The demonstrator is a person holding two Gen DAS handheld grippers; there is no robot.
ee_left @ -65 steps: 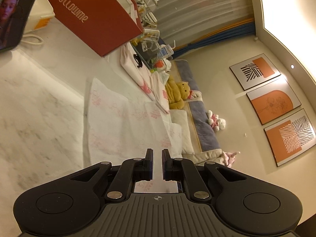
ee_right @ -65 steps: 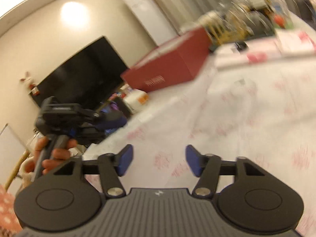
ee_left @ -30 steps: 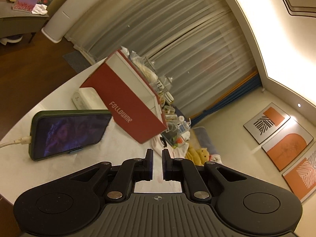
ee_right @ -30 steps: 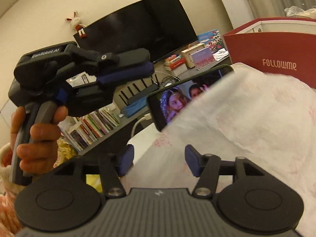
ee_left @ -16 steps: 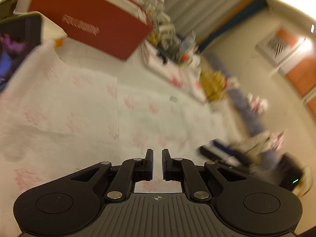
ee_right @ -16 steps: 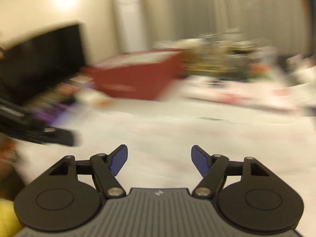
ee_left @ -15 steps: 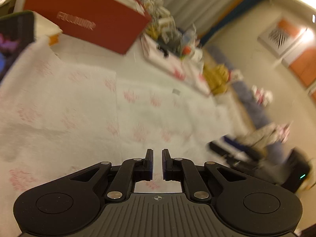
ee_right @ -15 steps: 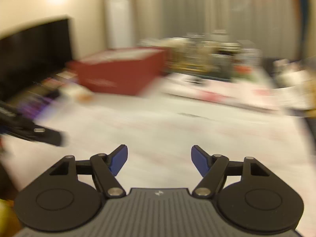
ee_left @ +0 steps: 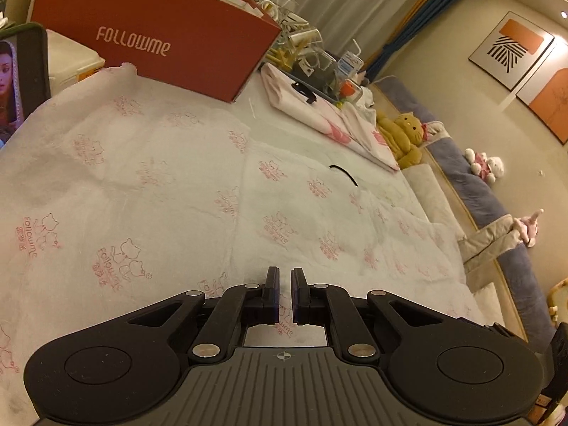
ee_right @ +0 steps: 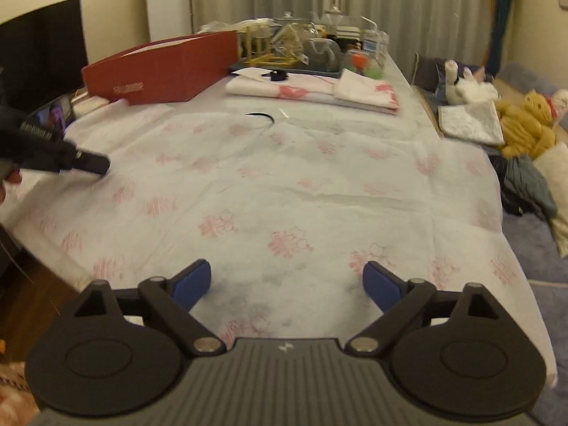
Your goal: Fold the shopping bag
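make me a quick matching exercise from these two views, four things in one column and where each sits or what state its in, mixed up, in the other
Column one:
1. shopping bag
2. red box
3. left gripper
4. right gripper

Column two:
A. stands at the far left of the table, white lettering on its side
B. wide apart, jaws opening, nothing between them
C. spread flat across the table, white with pink prints
D. shut, low over the near edge of the fabric

Pairs: 1-C, 2-A, 3-D, 4-B
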